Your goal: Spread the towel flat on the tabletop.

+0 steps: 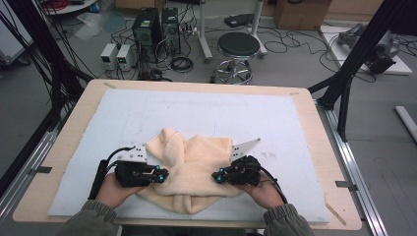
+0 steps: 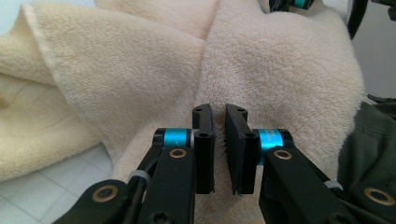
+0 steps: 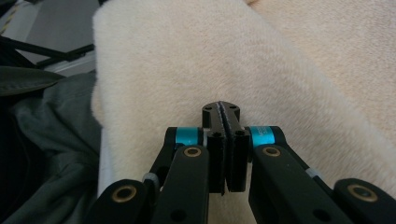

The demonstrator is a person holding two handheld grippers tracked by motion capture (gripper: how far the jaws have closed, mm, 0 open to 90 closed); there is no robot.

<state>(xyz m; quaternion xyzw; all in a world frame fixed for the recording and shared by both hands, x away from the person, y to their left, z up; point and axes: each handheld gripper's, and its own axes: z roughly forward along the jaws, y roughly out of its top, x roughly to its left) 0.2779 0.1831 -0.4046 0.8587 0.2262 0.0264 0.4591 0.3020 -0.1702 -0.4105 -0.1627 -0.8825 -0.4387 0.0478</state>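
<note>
Your left gripper [image 2: 219, 116] has its jaws almost together, a narrow gap between them, over the cream towel [image 1: 189, 169]. Your right gripper [image 3: 221, 112] is closed. The towel lies crumpled on the white mat [image 1: 295, 128], between both grippers.

Cream fleece towel [image 1: 189, 169] lies crumpled on the table's near half.
</note>
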